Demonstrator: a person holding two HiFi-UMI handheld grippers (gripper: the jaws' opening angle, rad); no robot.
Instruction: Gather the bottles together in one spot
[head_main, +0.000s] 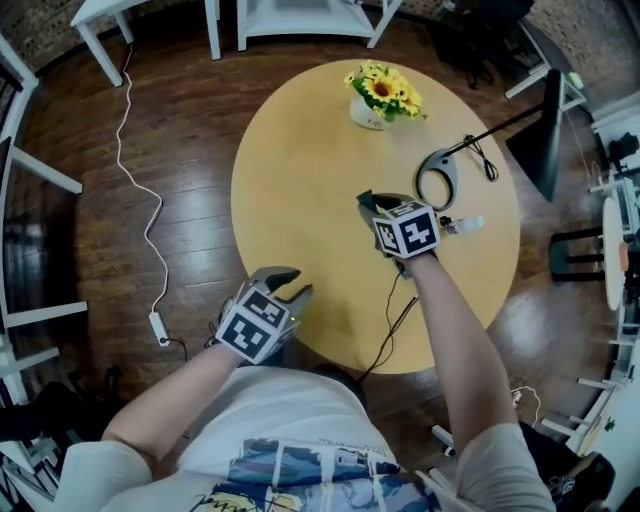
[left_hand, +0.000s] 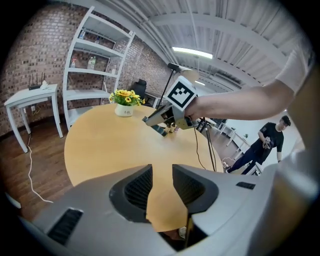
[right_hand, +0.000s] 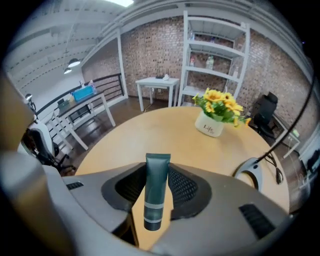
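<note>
Right tool (head_main: 370, 203) was closed on a dark green tube (right_hand: 156, 190). The pads pressed on both its sides, with the cap end toward the camera and the flat crimped end pointing out past the jaw tips. The tube was held over the surface (head_main: 300, 200), below the flower pot (head_main: 368, 113) in the head view.

Left tool (head_main: 292, 282) was open, with only bare surface showing between its jaws. It sat at the surface's near edge, well apart from the flower pot, down and left of it.

A small pale bottle (head_main: 466, 225) lay on its side on the surface, down and right of the flower pot, just beside the right tool's marker cube. A ring-shaped lamp base (head_main: 438, 178) rested between the flower pot and that bottle.
</note>
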